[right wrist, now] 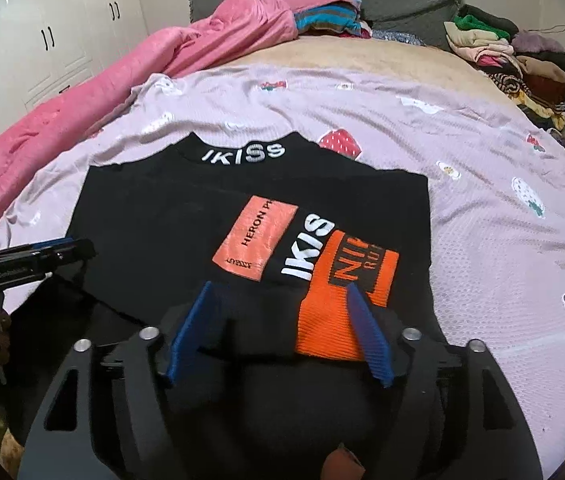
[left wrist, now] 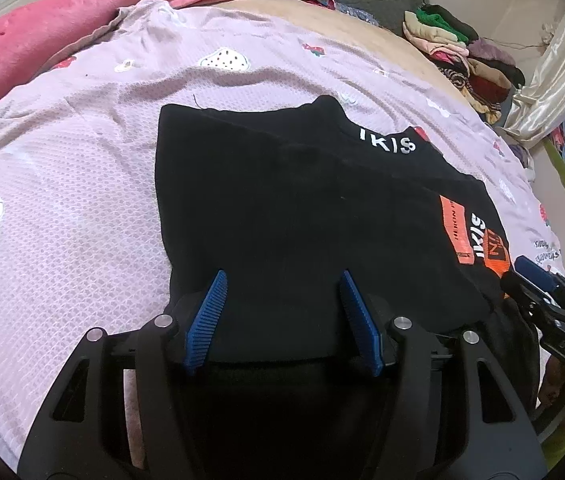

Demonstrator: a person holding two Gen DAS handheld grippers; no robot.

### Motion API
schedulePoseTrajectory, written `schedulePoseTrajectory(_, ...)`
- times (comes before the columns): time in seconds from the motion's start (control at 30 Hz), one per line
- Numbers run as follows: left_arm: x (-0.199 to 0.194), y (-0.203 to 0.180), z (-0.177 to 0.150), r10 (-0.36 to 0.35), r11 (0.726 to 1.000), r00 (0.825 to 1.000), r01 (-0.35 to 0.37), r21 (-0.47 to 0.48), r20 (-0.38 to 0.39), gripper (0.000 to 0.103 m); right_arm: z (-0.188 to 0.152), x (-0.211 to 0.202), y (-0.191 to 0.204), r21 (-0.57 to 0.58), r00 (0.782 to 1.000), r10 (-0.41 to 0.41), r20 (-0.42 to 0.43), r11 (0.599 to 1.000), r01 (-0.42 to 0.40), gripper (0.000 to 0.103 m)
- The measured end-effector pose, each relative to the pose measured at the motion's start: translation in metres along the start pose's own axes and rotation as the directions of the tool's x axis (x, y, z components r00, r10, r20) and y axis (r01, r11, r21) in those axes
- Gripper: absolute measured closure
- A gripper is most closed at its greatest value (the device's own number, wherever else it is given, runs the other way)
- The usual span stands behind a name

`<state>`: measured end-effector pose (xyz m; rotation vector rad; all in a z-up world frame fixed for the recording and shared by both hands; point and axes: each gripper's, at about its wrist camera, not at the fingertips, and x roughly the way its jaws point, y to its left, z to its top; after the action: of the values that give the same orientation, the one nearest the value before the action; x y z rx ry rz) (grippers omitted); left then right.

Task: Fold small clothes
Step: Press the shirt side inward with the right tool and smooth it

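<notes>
blue ribbed fingers (left wrist: 208, 316) of left gripper (left wrist: 284, 280): spread apart, black knit sweater (left wrist: 282, 208) hem between them, pads not pressing. right gripper (right wrist: 282, 292): jaws apart over orange ribbed patch (right wrist: 324, 332) at lower centre, no grip. sweater lies flat, centre frame, on lilac waffle-textured bedspread (right wrist: 502, 240) with strawberry prints.

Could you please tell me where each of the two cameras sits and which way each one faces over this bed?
Left wrist: on the left gripper, looking down along its open jaws across the black top on the lilac sheet; the right gripper shows at the right edge.
Right wrist: on the right gripper, jaws apart over the top's orange patch; the left gripper shows at the left edge.
Shared: the top, sheet, pink blanket, clothes pile.
</notes>
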<state>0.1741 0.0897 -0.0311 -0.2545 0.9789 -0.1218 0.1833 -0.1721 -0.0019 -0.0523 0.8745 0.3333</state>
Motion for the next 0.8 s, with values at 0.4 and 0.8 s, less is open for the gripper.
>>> schedulePoseTrajectory(0.4,-0.019,-0.005,-0.007,0.012,1.0,1.0,-0.012,-0.008,0.018,0.048,-0.001,-0.028,-0.005,0.024,0.998,-0.008,0.063,1.0,0.006,0.015)
schedulePoseTrajectory(0.8,-0.05,-0.013,-0.011,0.023,1.0,0.997,-0.023,-0.003,0.075,0.024,-0.003,-0.059,-0.007,0.046,0.991,-0.019,0.131,0.999,0.013,0.008)
